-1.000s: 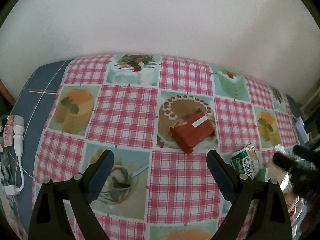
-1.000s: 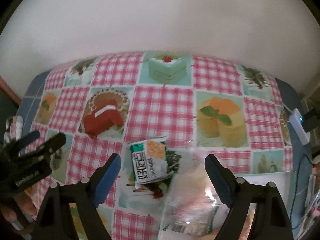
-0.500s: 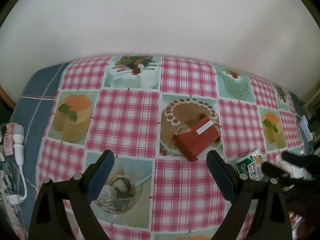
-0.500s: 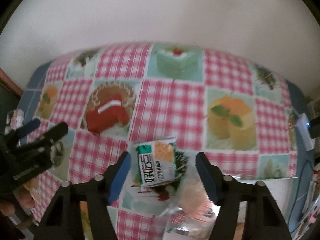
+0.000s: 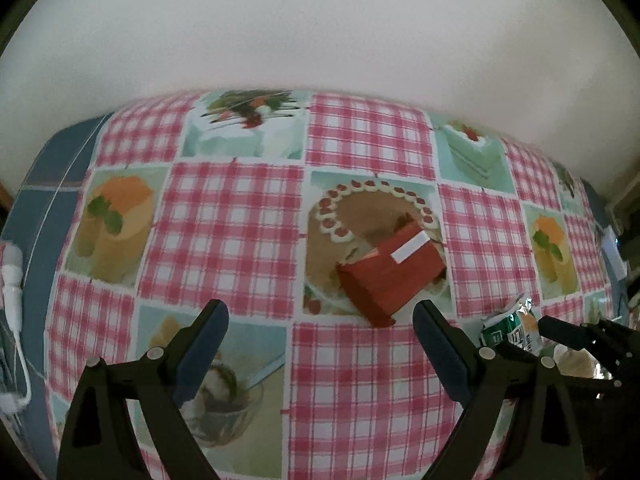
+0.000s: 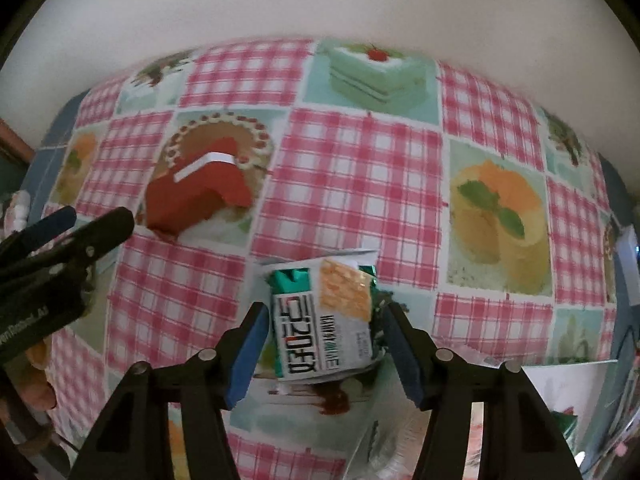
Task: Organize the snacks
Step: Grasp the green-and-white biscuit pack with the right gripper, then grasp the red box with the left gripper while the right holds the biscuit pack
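Note:
A red box with a white label lies on the cake-print checked tablecloth. My left gripper hangs open above the cloth, with the box just ahead of its right finger and nothing between the jaws. A green and white snack packet lies flat between the jaws of my right gripper. Those jaws are closing, and a thin gap still shows at each blue pad. The red box is also in the right wrist view, far left, near my left gripper. The packet also peeks in at the right edge of the left wrist view.
A crinkled clear plastic bag and a white sheet lie near the table's front right. A white plug-like device sits at the right edge, a white cable at the left. A pale wall stands behind the table.
Both grippers have sunk toward the table. The right jaws have narrowed from wide open to close around the green packet. The left jaws kept their width.

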### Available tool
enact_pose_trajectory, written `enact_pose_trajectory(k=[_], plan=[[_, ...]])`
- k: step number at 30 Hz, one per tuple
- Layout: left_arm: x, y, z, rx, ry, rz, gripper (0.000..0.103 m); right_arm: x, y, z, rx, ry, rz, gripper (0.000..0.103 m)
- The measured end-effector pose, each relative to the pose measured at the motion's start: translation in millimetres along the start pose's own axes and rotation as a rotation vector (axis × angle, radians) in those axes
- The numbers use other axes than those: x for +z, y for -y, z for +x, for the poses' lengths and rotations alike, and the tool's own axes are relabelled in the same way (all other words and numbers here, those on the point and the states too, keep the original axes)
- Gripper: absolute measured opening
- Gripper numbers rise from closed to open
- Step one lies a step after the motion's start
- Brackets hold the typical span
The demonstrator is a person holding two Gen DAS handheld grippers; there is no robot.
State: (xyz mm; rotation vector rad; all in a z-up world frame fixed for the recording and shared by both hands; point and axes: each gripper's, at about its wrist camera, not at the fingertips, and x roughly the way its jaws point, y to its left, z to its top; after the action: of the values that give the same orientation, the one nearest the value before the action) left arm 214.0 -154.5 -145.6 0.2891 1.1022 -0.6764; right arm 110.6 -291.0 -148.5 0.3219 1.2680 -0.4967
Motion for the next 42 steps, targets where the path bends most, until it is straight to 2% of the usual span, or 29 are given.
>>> enact_pose_trajectory(k=[4, 7, 11, 14, 16, 21, 28, 31, 36, 39, 42], plan=[[11, 22, 8, 0.010, -0.003, 0.089, 0.094, 0, 3, 4, 0.019, -0.004, 0.006, 0.055], [17, 38, 15, 0.048, 0.005, 0.159, 0.094, 1, 5, 6, 0.028, 0.005, 0.014, 0.053], [23, 49, 29, 0.065, -0.008, 0.194, 0.093, 2, 9, 7, 0.038, 0.010, 0.019, 0.053], [25, 53, 37, 0.053, -0.013, 0.195, 0.078, 5, 12, 8, 0.047, 0.007, 0.023, 0.053], [26, 54, 42, 0.041, -0.020, 0.186, 0.062, 6, 12, 9, 0.049, 0.005, 0.025, 0.053], [23, 53, 41, 0.051, 0.002, 0.199, 0.049, 7, 13, 9, 0.047, 0.006, 0.025, 0.053], [12, 38, 27, 0.079, -0.034, 0.093, 0.047, 2, 7, 4, 0.046, 0.012, 0.017, 0.052], [6, 30, 16, 0.079, -0.024, 0.052, 0.046, -3, 2, -3, 0.054, 0.018, 0.015, 0.052], [-5, 19, -10, 0.151, -0.015, 0.000, 0.046, -12, -6, -22, 0.074, 0.031, 0.008, 0.052], [-14, 12, -30, 0.173, -0.010, -0.049, 0.046, -19, -10, -35, 0.091, 0.043, 0.011, 0.052], [-22, 8, -47, 0.227, -0.006, -0.116, 0.046, -33, -12, -47, 0.119, 0.053, 0.016, 0.052]])
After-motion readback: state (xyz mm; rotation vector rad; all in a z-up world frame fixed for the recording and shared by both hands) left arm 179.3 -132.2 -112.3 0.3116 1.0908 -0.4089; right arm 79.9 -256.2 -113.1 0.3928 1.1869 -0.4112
